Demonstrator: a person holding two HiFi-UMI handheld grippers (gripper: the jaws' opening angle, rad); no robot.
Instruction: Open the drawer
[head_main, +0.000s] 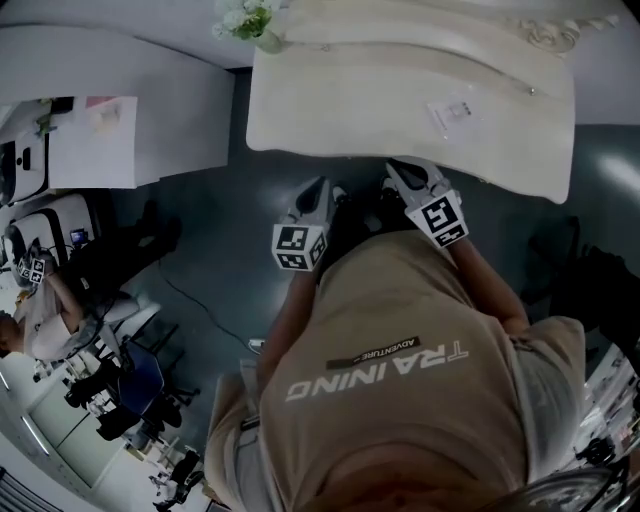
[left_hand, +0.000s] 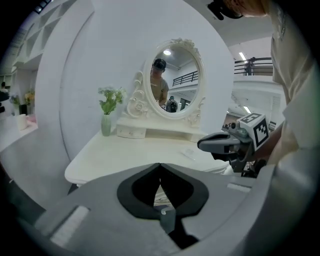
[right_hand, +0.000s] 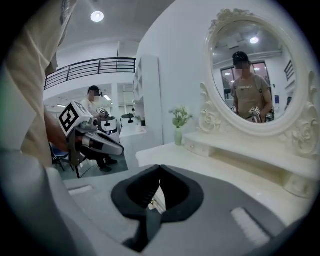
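A white dressing table (head_main: 330, 110) with an oval mirror (left_hand: 172, 82) stands in front of me. Its mirror base carries a small drawer (left_hand: 131, 132), which the right gripper view shows as well (right_hand: 197, 145). My left gripper (head_main: 320, 187) and right gripper (head_main: 402, 172) hover side by side at the table's front edge, touching nothing. Both are shut and empty. In the left gripper view the closed jaws (left_hand: 160, 166) point at the table's front, and a pale ornate surface shows through the gap. The right gripper's jaws (right_hand: 160, 167) also meet at the tip.
A green vase of flowers (left_hand: 106, 125) stands at the table's left back corner, and a small card (head_main: 455, 113) lies on the top. A white counter (head_main: 120, 110) flanks the table on the left. Seated people, chairs (head_main: 140, 385) and a floor cable fill the lower left.
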